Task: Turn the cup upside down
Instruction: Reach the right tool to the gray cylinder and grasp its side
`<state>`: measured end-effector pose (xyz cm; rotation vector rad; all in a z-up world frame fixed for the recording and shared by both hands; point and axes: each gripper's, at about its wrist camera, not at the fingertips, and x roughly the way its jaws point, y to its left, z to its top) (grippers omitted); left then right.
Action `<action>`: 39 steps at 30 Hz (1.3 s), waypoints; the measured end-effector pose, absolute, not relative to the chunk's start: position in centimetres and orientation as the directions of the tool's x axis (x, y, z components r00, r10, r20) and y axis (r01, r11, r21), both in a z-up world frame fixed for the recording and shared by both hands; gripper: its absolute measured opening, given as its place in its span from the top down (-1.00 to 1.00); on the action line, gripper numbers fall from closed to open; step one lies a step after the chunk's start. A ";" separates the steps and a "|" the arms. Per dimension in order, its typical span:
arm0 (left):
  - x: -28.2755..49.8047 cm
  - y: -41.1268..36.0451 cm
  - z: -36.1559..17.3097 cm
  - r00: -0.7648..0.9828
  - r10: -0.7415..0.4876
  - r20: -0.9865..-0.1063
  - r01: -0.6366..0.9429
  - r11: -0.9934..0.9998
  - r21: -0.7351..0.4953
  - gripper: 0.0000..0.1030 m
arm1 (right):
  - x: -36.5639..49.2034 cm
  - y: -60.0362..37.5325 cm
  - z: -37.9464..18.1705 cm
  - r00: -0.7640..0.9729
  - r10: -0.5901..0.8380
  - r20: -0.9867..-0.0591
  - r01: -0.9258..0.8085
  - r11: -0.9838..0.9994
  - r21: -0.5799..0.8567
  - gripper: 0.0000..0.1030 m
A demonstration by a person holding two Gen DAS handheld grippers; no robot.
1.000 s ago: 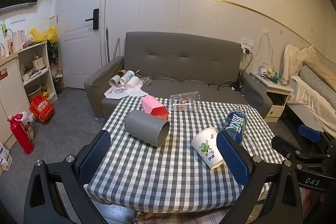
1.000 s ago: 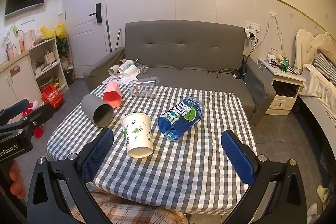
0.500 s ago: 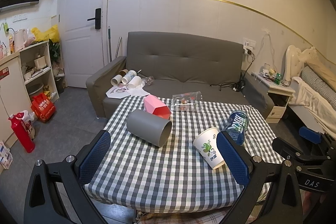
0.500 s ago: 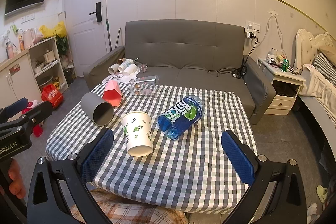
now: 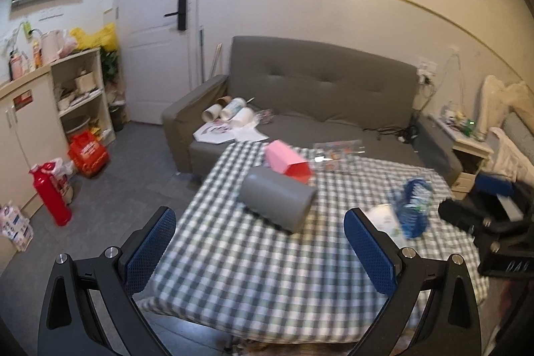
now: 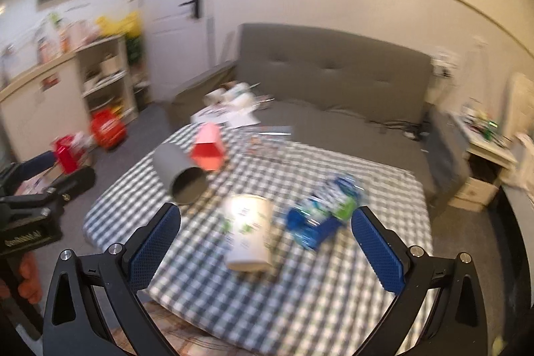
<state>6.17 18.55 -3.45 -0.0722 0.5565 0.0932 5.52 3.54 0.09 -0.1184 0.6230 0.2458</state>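
A white paper cup with green print (image 6: 248, 231) lies on its side on the checked table (image 6: 300, 306), between my right gripper's fingers and a little beyond them. In the left wrist view the paper cup (image 5: 383, 217) is partly hidden behind the right finger. A grey cup (image 5: 275, 202) lies on its side ahead of my left gripper (image 5: 260, 247), mouth toward the right; it also shows in the right wrist view (image 6: 180, 174). My right gripper (image 6: 265, 242) and my left gripper are both open and empty. Both views are blurred.
A blue bottle (image 6: 322, 216) lies right of the paper cup. A pink and red box (image 5: 288, 162) and a clear container (image 5: 338, 152) lie at the table's far side. A grey sofa (image 5: 317, 95) stands behind. A shelf unit (image 5: 83, 99) and a red bottle (image 5: 50, 192) are at left.
Both grippers have moved toward the table and swung left; the cups now look closer and the views are blurred. Nothing on the table has moved.
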 end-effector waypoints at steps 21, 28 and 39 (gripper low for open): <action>11.5 29.2 -13.1 0.706 0.149 -0.692 -0.264 0.963 -0.062 -1.00 | 23.7 21.9 -9.8 0.389 0.113 -0.914 -0.645 0.742 -0.183 -0.83; 11.9 28.9 -13.9 0.694 0.125 -0.709 -0.248 0.966 -0.072 -1.00 | 23.9 22.3 -12.0 0.337 0.090 -0.937 -0.664 0.728 -0.169 -0.60; 10.8 26.4 -11.5 0.732 0.085 -0.676 -0.216 0.970 -0.112 -1.00 | 17.1 16.2 -10.7 0.342 0.076 -0.937 -0.419 0.904 -0.080 -0.40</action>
